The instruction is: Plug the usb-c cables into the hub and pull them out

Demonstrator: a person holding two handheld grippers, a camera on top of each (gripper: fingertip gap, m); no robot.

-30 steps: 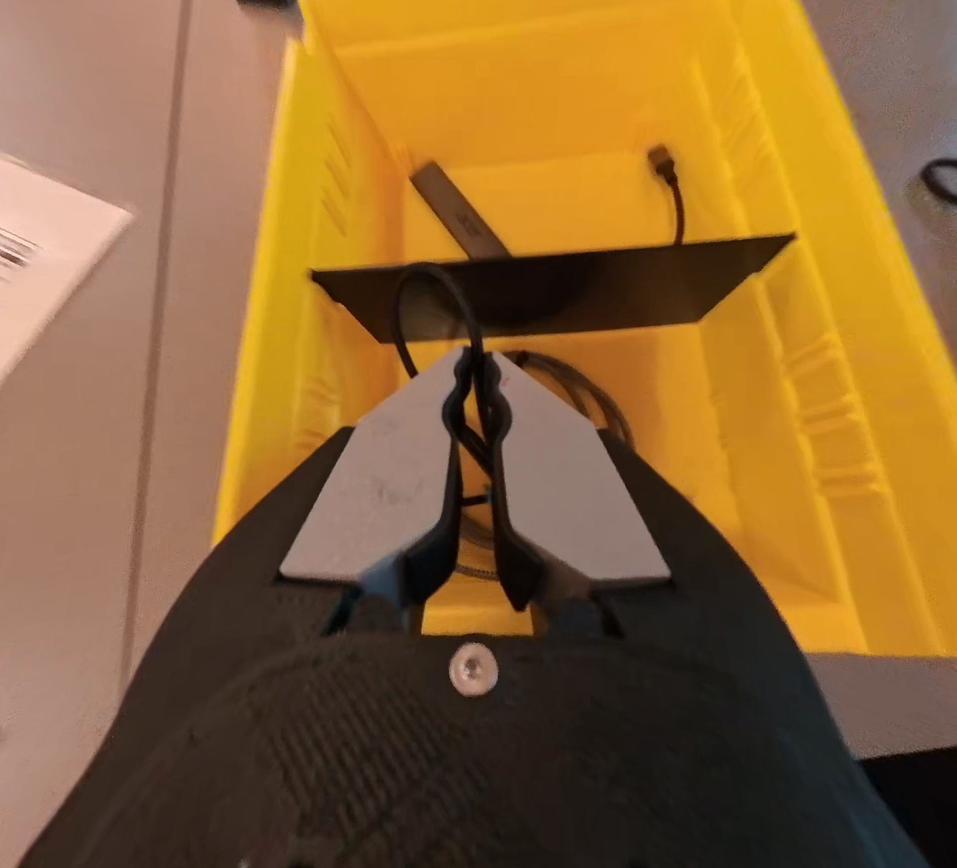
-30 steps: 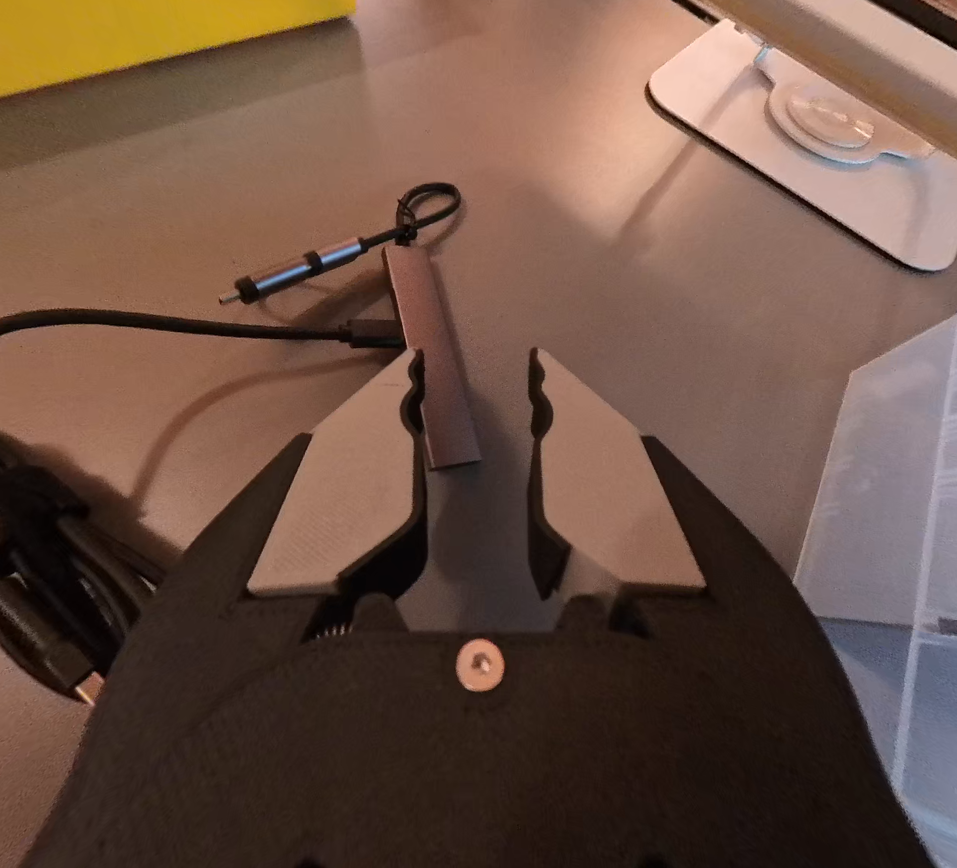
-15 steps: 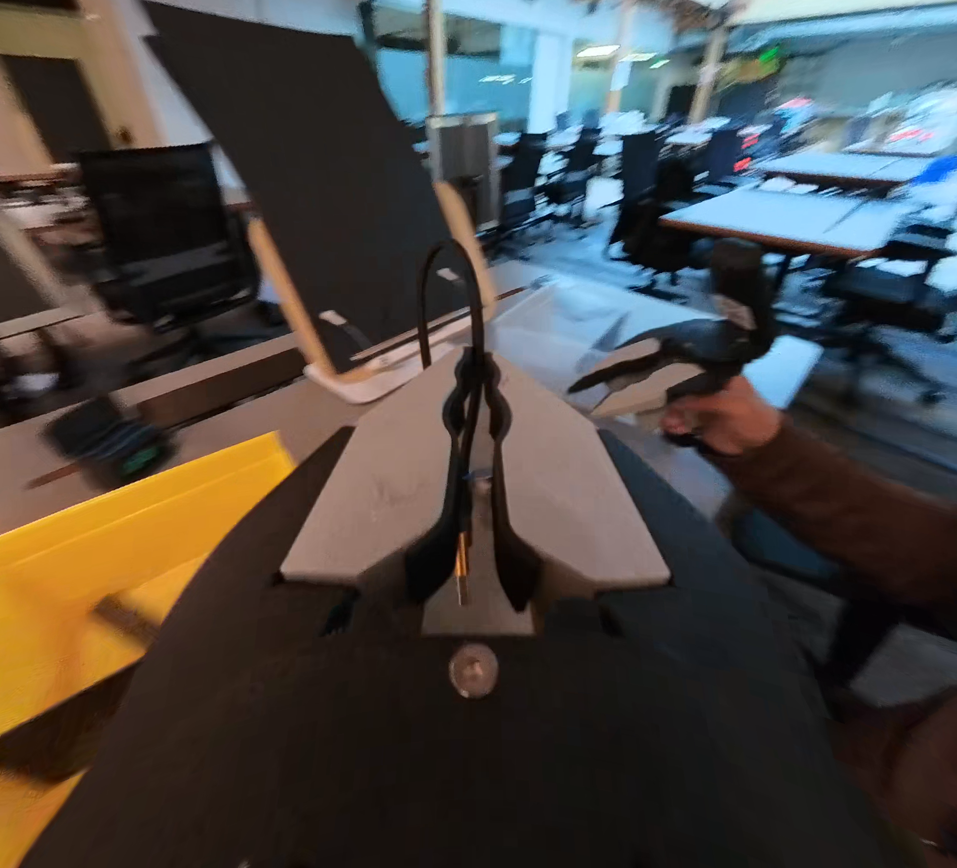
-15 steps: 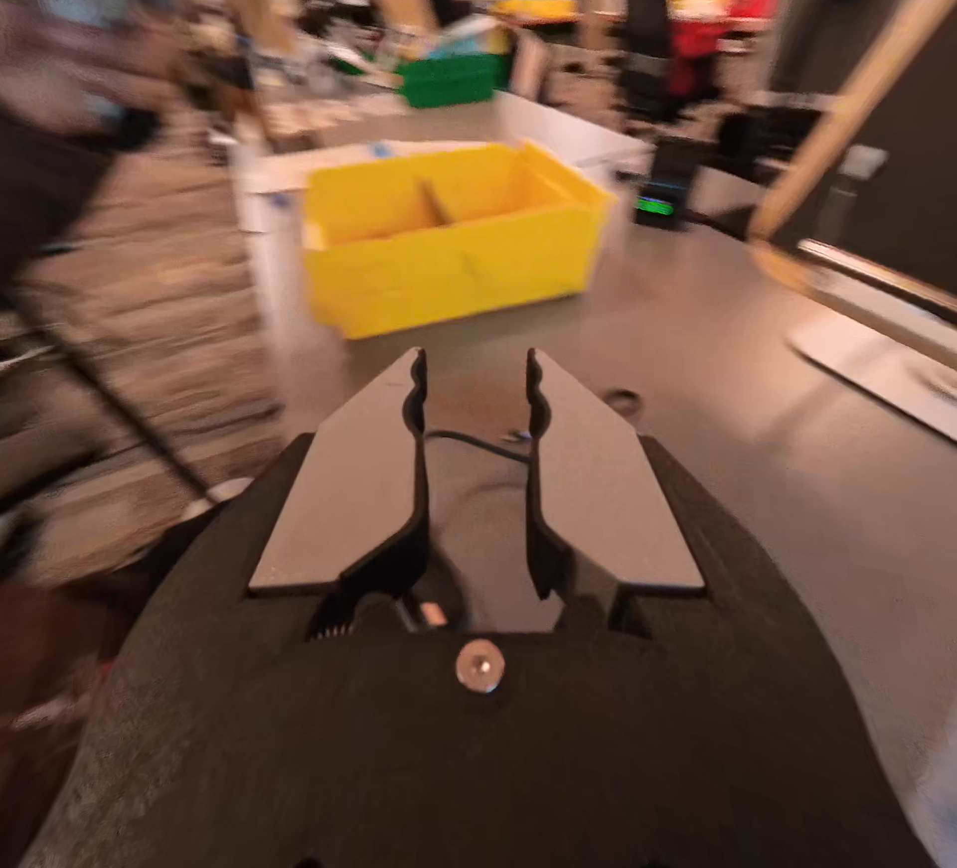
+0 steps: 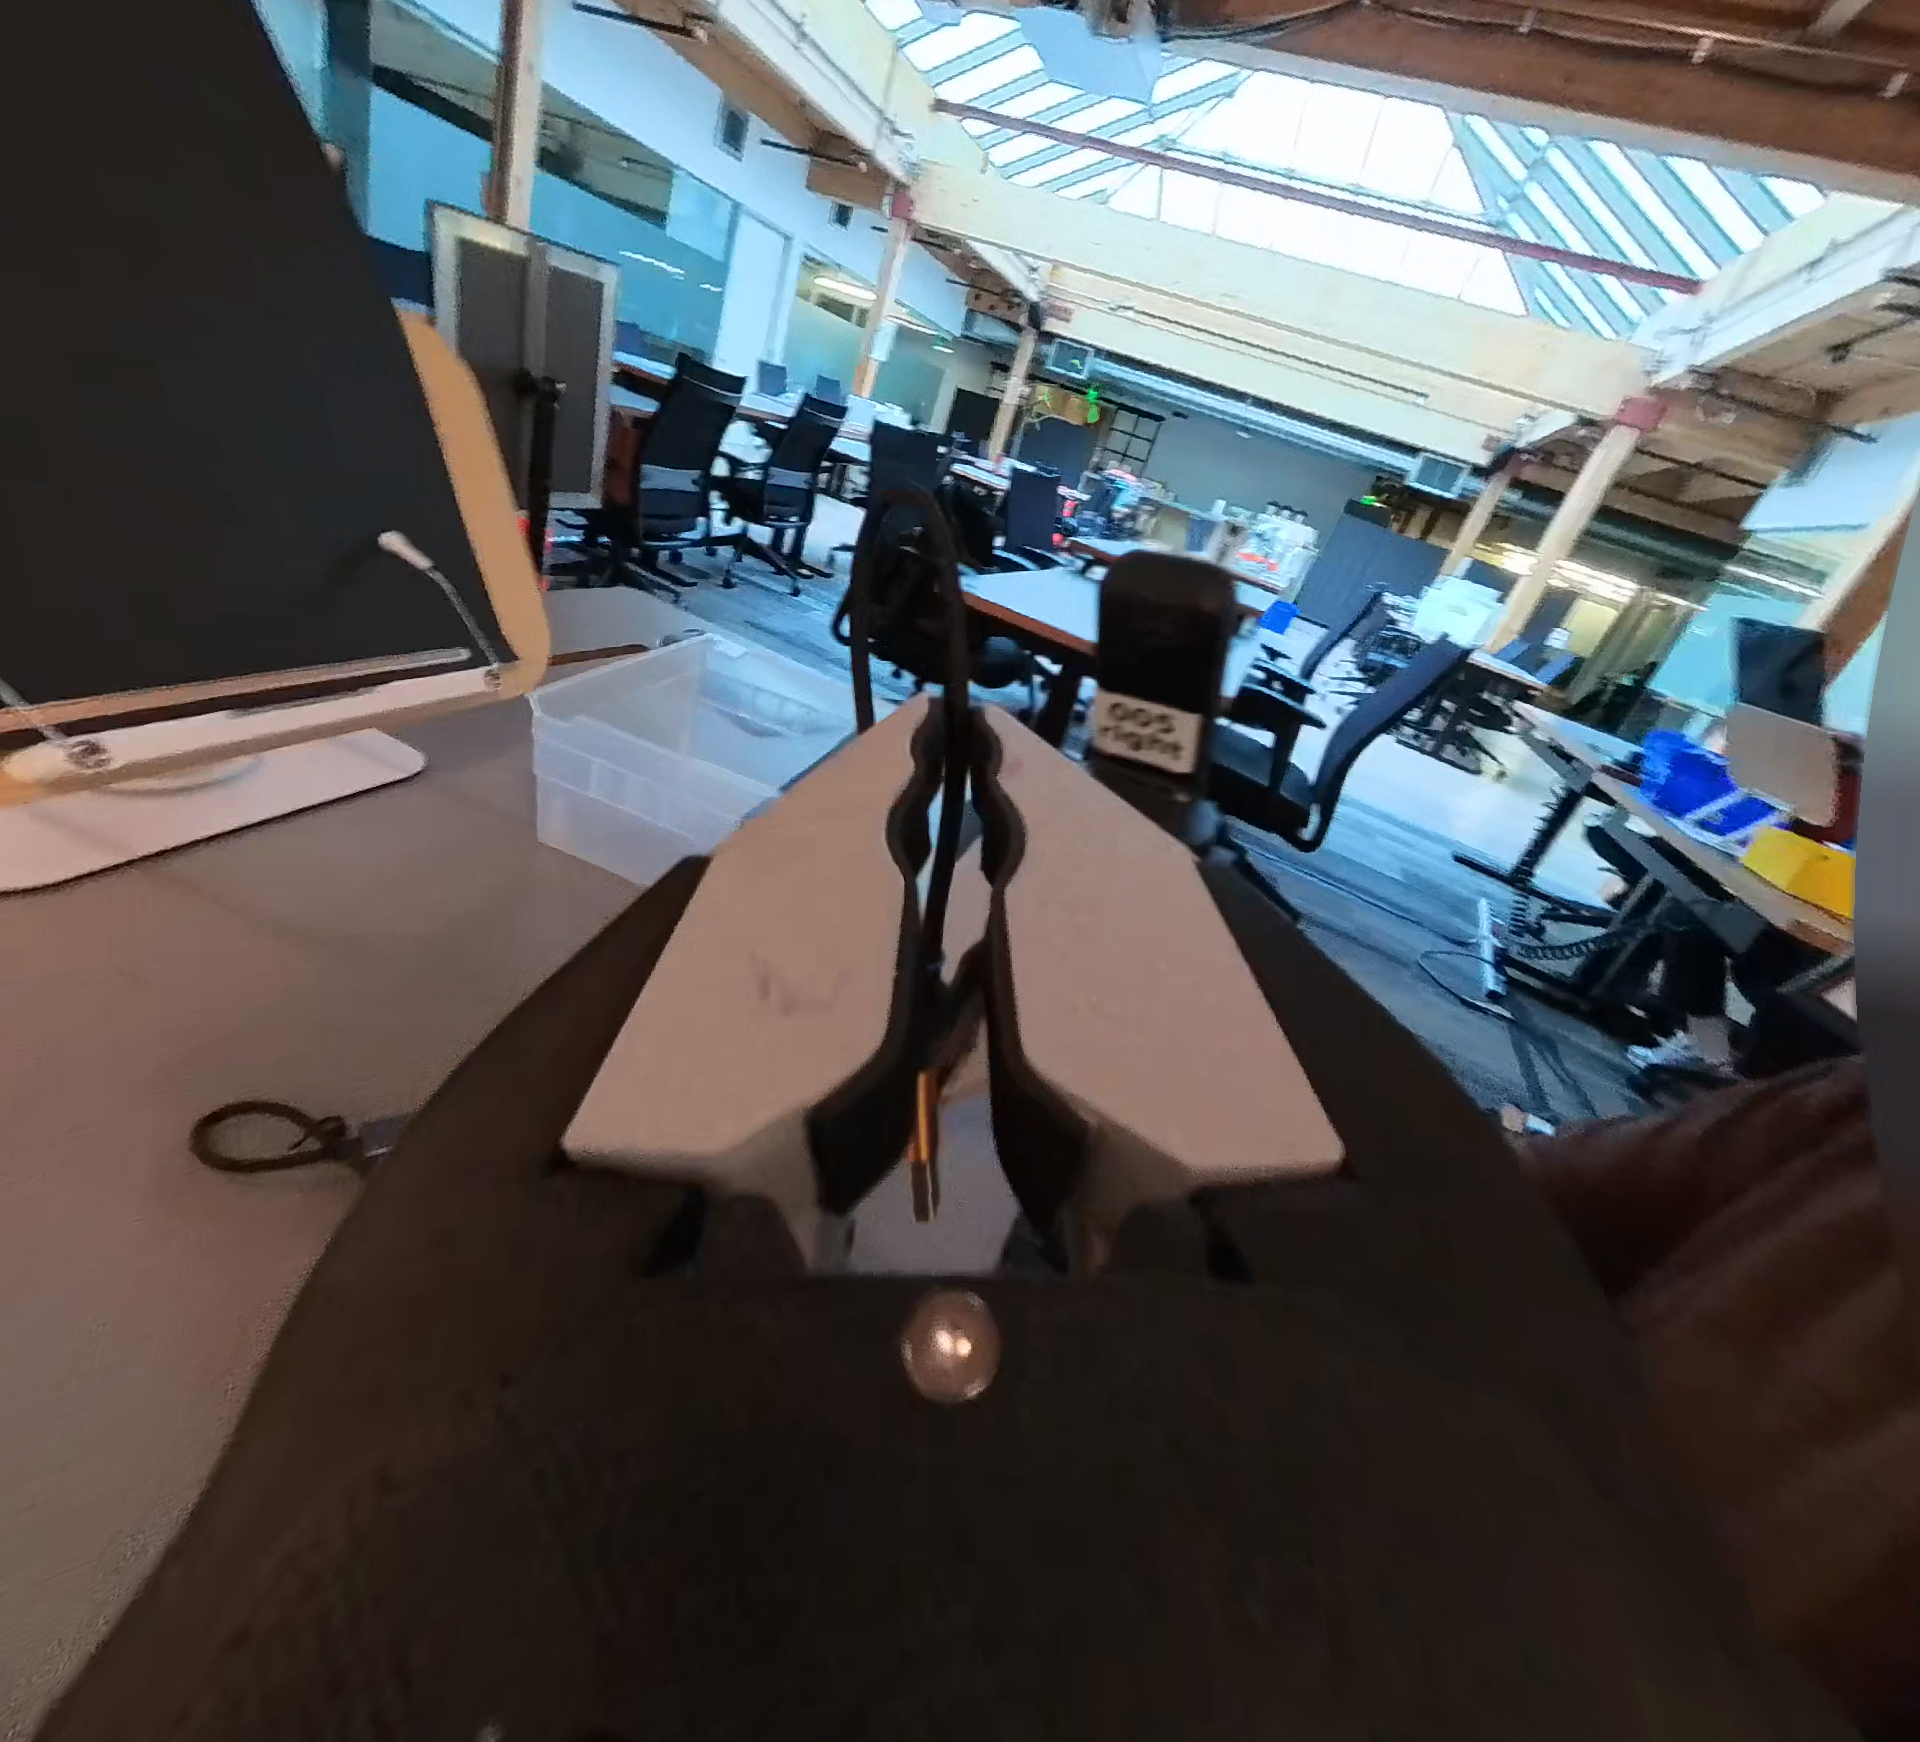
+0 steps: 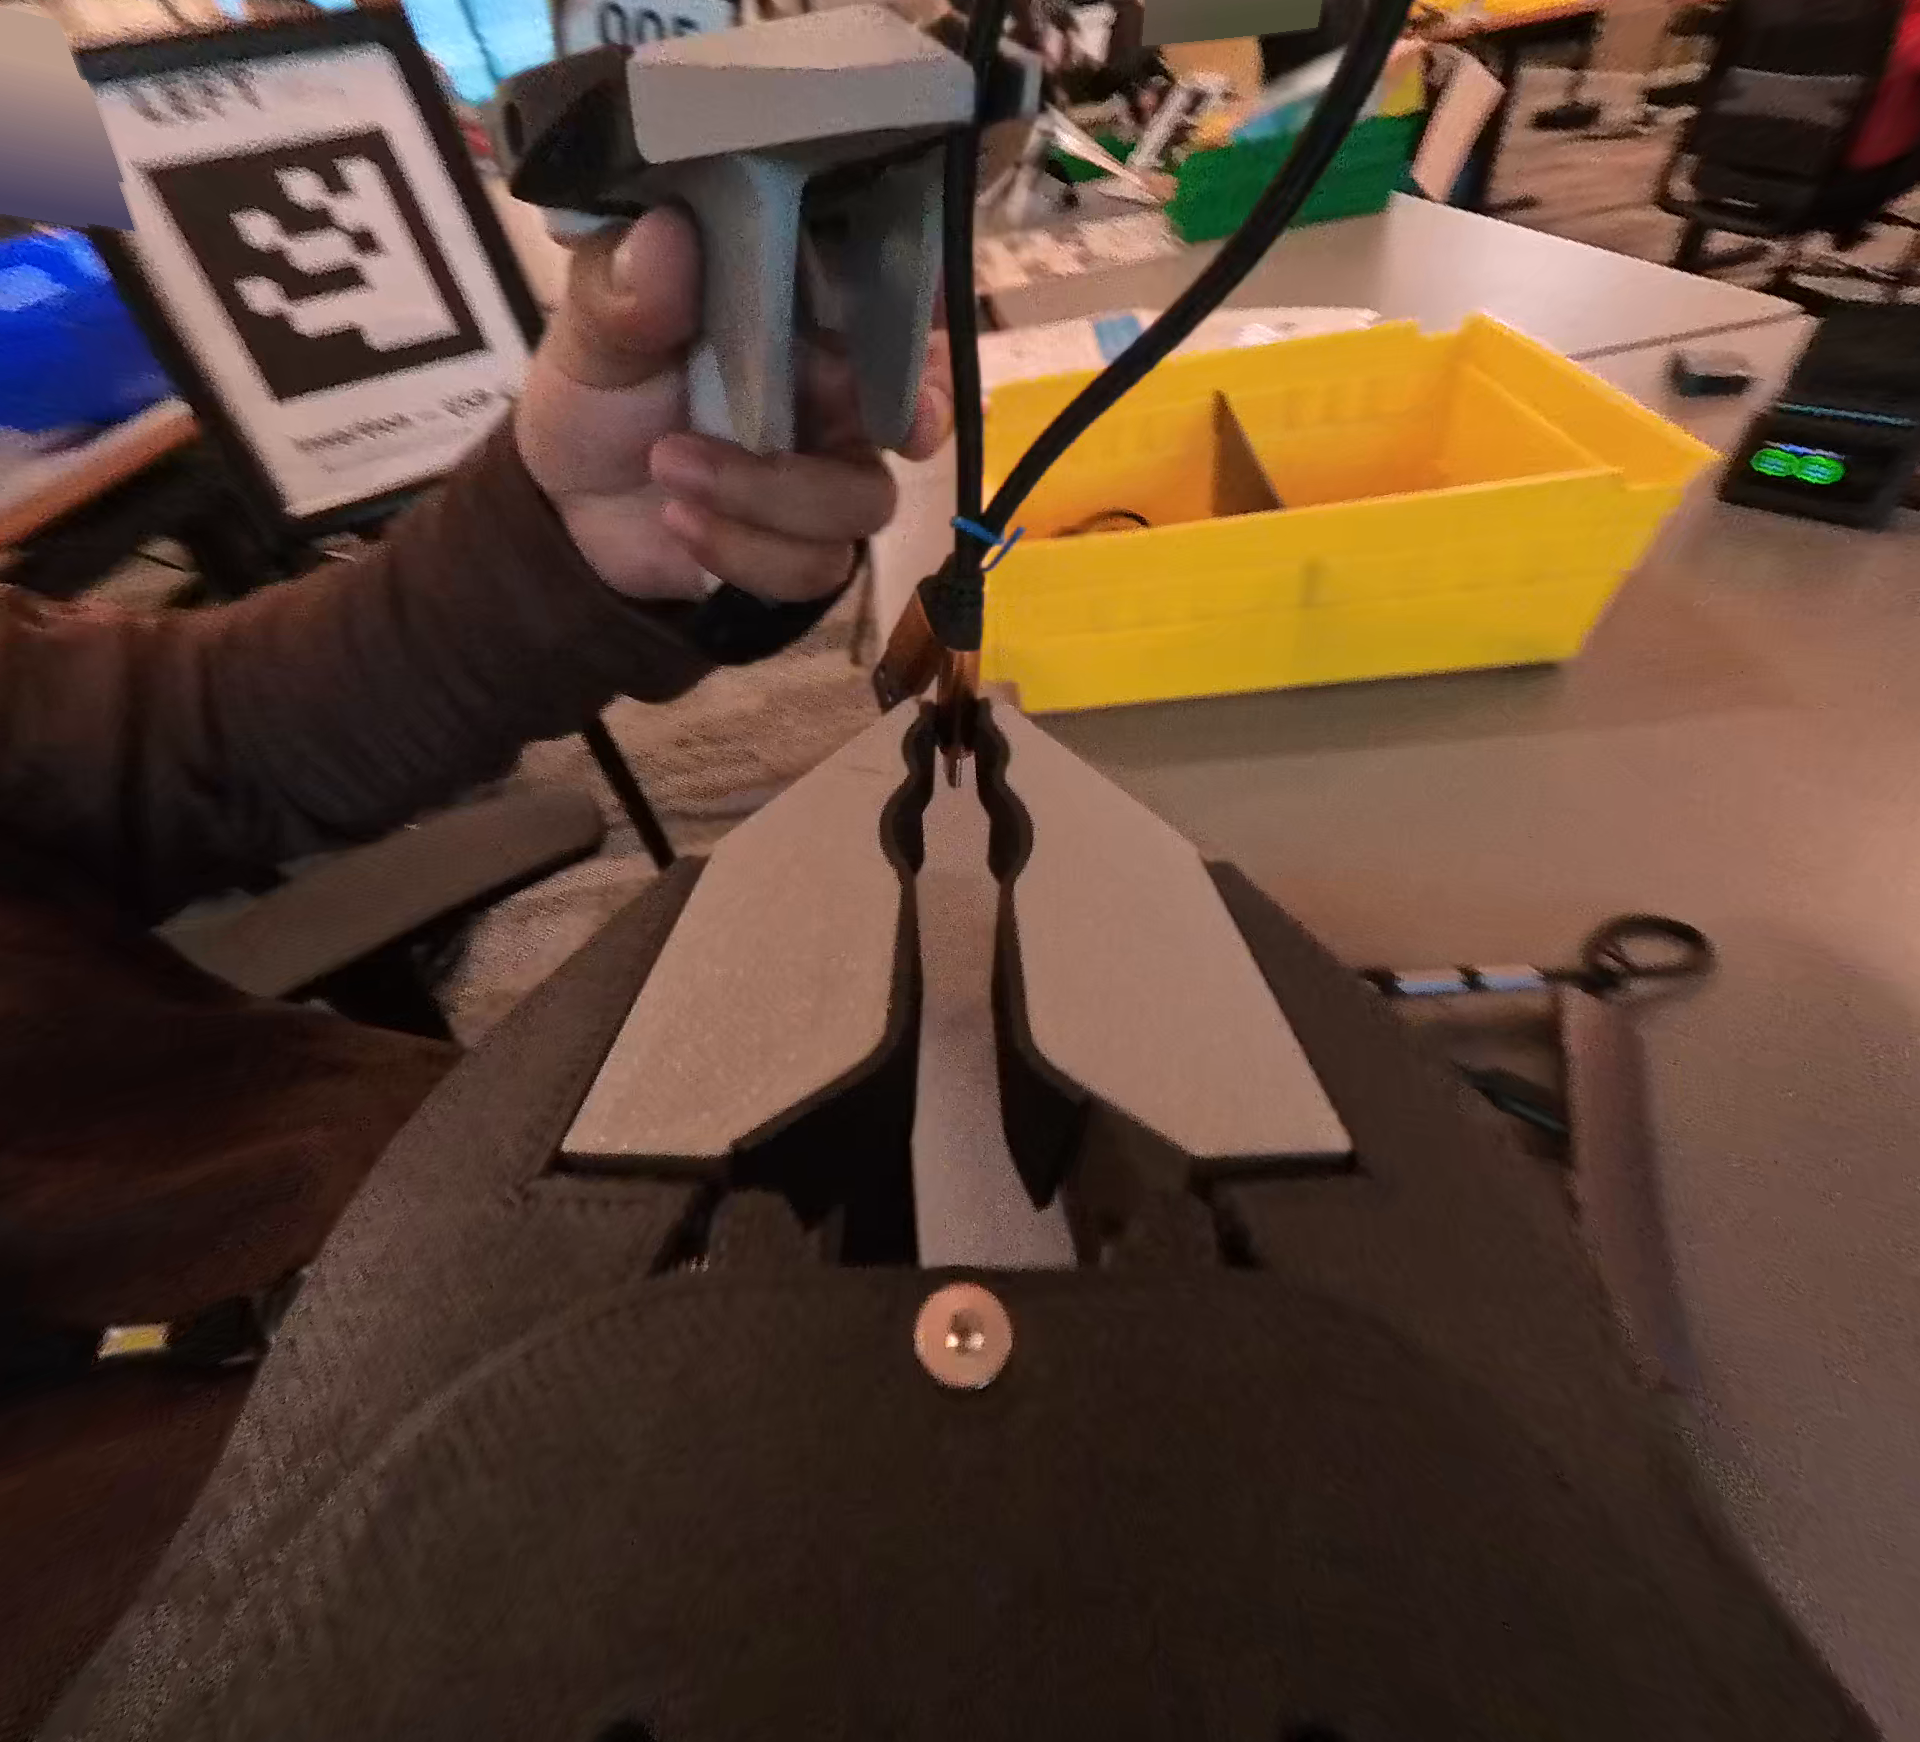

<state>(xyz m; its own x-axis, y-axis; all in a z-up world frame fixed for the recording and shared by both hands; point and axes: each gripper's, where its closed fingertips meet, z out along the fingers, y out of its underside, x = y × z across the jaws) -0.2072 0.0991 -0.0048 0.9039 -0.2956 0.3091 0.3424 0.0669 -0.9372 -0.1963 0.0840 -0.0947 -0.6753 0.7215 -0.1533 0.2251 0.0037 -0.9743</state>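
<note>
Left wrist view: left gripper point(image 5: 951, 736) is clenching a black cable point(image 5: 940, 819); right gripper point(image 6: 951, 742) is pinching its plug point(image 6: 954, 690) near the yellow bin point(image 6: 1299, 591).

An open-plan office-workshop: rows of office chairs point(image 5: 769, 487) and desks point(image 5: 1049, 612) under timber beams point(image 5: 1299, 342) and skylights point(image 5: 1351, 165).

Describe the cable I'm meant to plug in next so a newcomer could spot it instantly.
Start at the yellow bin on the grey desk. In front of it a black cable hangs doubled, tied with a blue twist tie. Its orange-tinted plug end is pinched at the right gripper tips, unlike the looped cable lying on the desk.
</note>
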